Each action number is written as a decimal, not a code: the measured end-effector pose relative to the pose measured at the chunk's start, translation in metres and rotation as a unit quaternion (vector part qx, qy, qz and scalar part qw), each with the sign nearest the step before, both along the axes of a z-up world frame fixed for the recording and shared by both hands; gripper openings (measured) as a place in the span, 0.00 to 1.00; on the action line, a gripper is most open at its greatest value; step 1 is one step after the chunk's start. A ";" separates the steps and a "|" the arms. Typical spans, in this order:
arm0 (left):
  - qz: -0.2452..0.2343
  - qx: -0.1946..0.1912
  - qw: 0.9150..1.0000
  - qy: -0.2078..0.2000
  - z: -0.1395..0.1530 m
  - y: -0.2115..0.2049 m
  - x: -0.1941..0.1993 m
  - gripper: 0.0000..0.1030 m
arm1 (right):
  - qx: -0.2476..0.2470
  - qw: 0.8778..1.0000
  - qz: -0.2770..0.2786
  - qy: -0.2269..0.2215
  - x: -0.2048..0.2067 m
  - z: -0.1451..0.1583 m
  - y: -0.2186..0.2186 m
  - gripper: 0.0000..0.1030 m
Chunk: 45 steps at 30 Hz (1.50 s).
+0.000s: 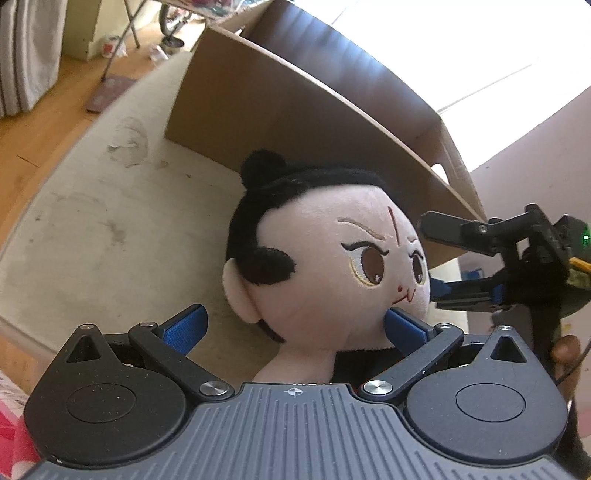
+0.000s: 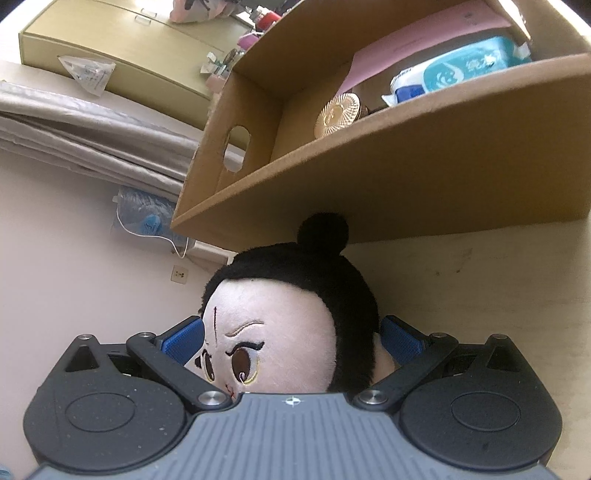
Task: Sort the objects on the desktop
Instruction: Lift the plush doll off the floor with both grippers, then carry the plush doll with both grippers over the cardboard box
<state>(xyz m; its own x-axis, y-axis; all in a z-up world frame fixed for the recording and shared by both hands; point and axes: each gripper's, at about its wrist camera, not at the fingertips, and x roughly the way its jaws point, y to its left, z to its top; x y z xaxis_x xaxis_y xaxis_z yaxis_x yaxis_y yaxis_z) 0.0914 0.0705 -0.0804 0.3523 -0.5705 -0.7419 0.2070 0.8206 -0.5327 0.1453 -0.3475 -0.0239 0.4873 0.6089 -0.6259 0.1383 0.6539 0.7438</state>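
— Both tongs are at the plush doll (image 1: 325, 258), yes? How do they stand?

— Left gripper (image 1: 295, 328) is spread wide; its right blue pad touches the doll's chin, its left pad is apart from the doll. Right gripper (image 2: 291, 338) has its blue pads on both sides of the doll's head, one at the face, one at the black hair. They seem to press the head, but I cannot tell if the hold is firm.

— Where is the doll?

— It is on the beige worktop (image 1: 92, 229), its hair bun just beside the near wall of the cardboard box (image 2: 406, 177). The box stands near the far edge of the worktop.

— What is in the box?

— A small gold fan (image 2: 338, 114), a blue-and-white tissue pack (image 2: 458, 70) and a pink sheet (image 2: 424, 33).

— Anything more?

— A person's fingers (image 1: 565, 350) are on the right gripper's handle, in the left wrist view.
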 end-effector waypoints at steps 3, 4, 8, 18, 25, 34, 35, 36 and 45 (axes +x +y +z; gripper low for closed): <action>-0.006 -0.009 1.000 0.003 -0.001 -0.004 0.003 1.00 | 0.003 1.000 0.001 0.004 0.002 -0.004 0.002 1.00; -0.008 -0.011 1.000 0.004 -0.002 -0.005 0.003 1.00 | 0.004 1.000 0.002 0.004 0.002 -0.004 0.002 1.00; -0.014 -0.021 1.000 0.008 -0.002 -0.010 0.006 1.00 | 0.006 1.000 0.006 0.003 0.003 -0.005 0.003 1.00; -0.028 -0.017 0.999 0.011 -0.001 -0.026 0.008 1.00 | -0.004 1.000 0.013 0.001 0.005 -0.003 0.010 1.00; -0.030 -0.006 0.999 0.006 0.000 -0.035 0.006 1.00 | -0.040 0.999 0.029 -0.008 0.003 0.001 0.021 1.00; -0.030 -0.001 1.000 0.006 -0.001 -0.042 0.006 1.00 | -0.045 0.999 0.030 -0.003 0.006 0.000 0.026 1.00; -0.030 0.000 1.000 0.006 -0.001 -0.042 0.006 1.00 | -0.045 0.999 0.030 -0.002 0.006 0.000 0.026 1.00; -0.029 0.000 1.000 0.006 -0.001 -0.043 0.005 1.00 | -0.044 0.999 0.030 -0.001 0.006 0.000 0.027 1.00; -0.029 0.003 1.000 0.007 -0.003 -0.047 0.004 1.00 | -0.051 0.998 0.032 0.000 0.000 -0.002 0.019 1.00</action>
<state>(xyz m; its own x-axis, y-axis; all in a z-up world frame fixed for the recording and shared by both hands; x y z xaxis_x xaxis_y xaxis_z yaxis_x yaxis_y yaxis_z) 0.0953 0.0230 -0.0837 0.3091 -0.5853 -0.7495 0.2464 0.8105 -0.5313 0.1449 -0.3287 -0.0261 0.4491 0.5723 -0.6862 0.0947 0.7331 0.6735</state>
